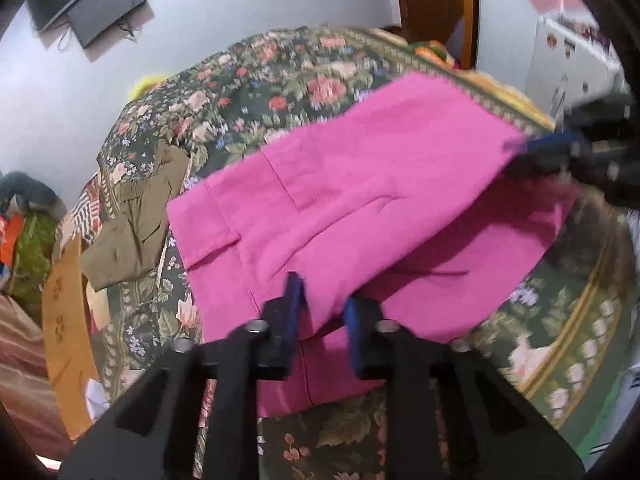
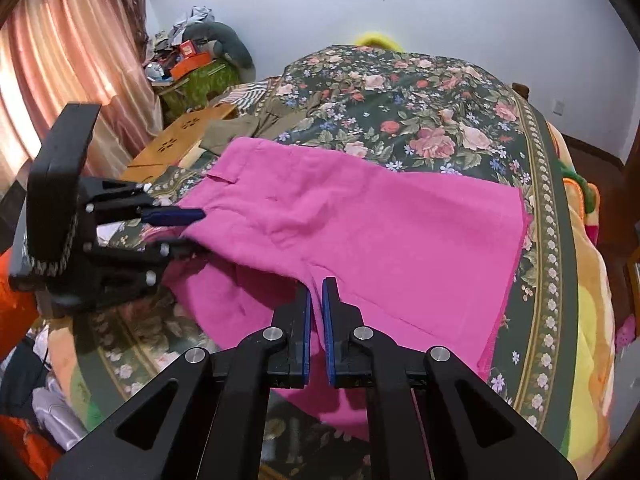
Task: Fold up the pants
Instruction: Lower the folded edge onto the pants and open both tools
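Bright pink pants lie across a floral bedspread. In the left wrist view my left gripper pinches the near edge of the top layer between its blue pads. The right wrist view shows it from the side, clamped on the pants' left edge. My right gripper is shut on a ridge of pink cloth at the near edge; it also shows at the far right, blurred, holding a corner. The held layer hangs raised above the layer beneath.
An olive garment lies on the bed beyond the pants. A wooden board runs along the bed's side. Pink curtains and a cluttered pile stand past it. An orange blanket edges the bed.
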`<action>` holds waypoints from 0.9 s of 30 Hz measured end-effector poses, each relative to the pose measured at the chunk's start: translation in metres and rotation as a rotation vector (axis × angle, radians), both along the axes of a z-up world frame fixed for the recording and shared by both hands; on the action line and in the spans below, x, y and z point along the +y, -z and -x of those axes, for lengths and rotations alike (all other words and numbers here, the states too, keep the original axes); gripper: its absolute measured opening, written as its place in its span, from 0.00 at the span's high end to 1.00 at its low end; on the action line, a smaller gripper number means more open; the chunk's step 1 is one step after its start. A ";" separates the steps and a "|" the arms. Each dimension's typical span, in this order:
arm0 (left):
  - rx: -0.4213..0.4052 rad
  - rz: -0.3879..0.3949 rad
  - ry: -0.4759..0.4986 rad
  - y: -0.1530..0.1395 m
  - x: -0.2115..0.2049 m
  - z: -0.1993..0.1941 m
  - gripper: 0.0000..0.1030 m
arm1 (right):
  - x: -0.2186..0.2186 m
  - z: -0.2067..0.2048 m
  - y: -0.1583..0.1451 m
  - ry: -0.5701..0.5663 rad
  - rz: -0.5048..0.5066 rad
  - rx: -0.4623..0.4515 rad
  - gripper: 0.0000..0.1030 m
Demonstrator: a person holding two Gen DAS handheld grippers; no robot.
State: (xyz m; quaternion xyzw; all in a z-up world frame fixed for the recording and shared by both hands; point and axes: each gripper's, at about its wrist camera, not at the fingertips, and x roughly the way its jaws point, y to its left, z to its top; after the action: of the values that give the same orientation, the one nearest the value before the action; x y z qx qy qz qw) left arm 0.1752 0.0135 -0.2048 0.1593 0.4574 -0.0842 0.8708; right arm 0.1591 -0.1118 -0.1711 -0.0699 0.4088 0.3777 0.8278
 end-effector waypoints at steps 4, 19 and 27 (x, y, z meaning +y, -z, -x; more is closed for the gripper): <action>-0.021 0.030 0.028 -0.014 -0.003 0.010 0.87 | -0.002 0.012 -0.001 -0.013 0.022 -0.012 0.96; 0.093 0.105 -0.007 -0.006 0.007 0.038 0.74 | -0.019 0.032 0.013 0.022 0.057 0.089 0.95; 0.032 0.151 -0.131 -0.030 0.054 0.046 0.63 | -0.041 0.030 -0.010 0.089 0.022 0.061 0.70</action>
State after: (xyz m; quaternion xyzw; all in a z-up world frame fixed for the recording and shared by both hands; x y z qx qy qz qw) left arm 0.1293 0.0672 -0.1751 0.0618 0.4730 -0.0637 0.8766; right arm 0.1290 -0.1527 -0.1611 -0.0493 0.4406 0.3381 0.8301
